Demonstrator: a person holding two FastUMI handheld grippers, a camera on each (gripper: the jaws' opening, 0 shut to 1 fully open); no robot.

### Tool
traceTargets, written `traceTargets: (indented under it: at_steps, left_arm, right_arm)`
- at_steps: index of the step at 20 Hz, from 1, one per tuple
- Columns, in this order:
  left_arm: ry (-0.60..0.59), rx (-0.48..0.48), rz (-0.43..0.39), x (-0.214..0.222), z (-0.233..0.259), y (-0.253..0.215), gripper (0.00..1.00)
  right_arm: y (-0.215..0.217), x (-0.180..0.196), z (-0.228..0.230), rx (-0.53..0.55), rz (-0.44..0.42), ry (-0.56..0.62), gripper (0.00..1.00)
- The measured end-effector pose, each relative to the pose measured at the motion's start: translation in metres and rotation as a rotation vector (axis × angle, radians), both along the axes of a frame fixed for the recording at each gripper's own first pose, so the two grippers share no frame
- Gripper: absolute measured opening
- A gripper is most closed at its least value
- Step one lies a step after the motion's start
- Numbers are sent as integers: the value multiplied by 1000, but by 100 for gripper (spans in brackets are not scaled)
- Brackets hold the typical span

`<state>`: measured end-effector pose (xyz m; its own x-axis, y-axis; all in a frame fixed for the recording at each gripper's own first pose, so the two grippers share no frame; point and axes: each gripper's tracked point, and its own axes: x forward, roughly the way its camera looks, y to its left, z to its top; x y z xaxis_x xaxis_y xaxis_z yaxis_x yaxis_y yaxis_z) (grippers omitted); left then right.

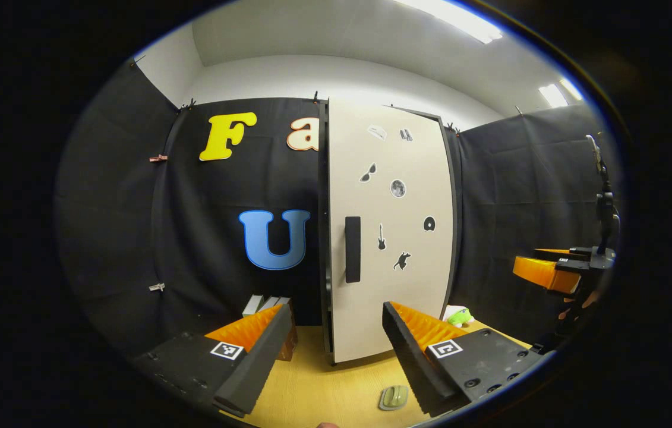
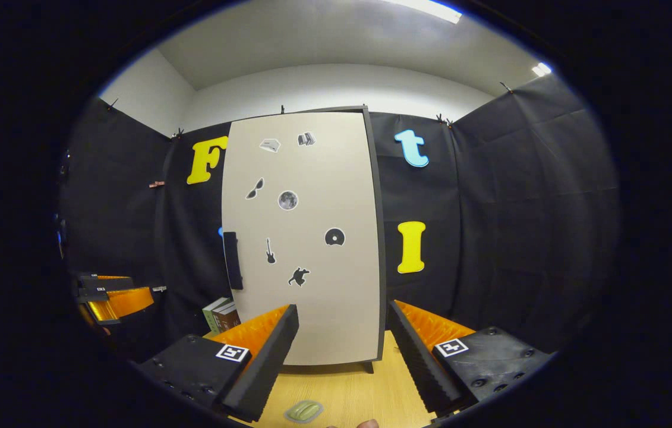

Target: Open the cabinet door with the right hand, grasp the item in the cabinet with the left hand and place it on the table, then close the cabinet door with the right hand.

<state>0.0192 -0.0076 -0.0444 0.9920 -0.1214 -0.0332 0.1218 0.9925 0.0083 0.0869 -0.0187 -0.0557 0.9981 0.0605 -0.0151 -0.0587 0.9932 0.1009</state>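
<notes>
Door (image 2: pixel 306 238) sits shut at frame centre, so the item inside is hidden. Both grippers, right (image 2: pixel 341 356) and left (image 1: pixel 333 356), are spread and empty. Handle (image 2: pixel 232 260) is slim; a shallow pinch could slip, or the cabinet could shift.

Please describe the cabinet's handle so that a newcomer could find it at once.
Find the tall pale cabinet door standing on the wooden table. The handle is a dark upright bar at the door's left edge, about mid-height. Unlike the small stickers nearby, it is long, plain and raised.
</notes>
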Motion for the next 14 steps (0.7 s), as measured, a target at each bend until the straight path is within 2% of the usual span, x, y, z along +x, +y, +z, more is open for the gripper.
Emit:
traceTargets:
  at_steps: [14]
  left_arm:
    - [0, 8, -7, -1, 1, -7, 97]
  right_arm:
    - [-4, -3, 2, 4, -7, -4, 97]
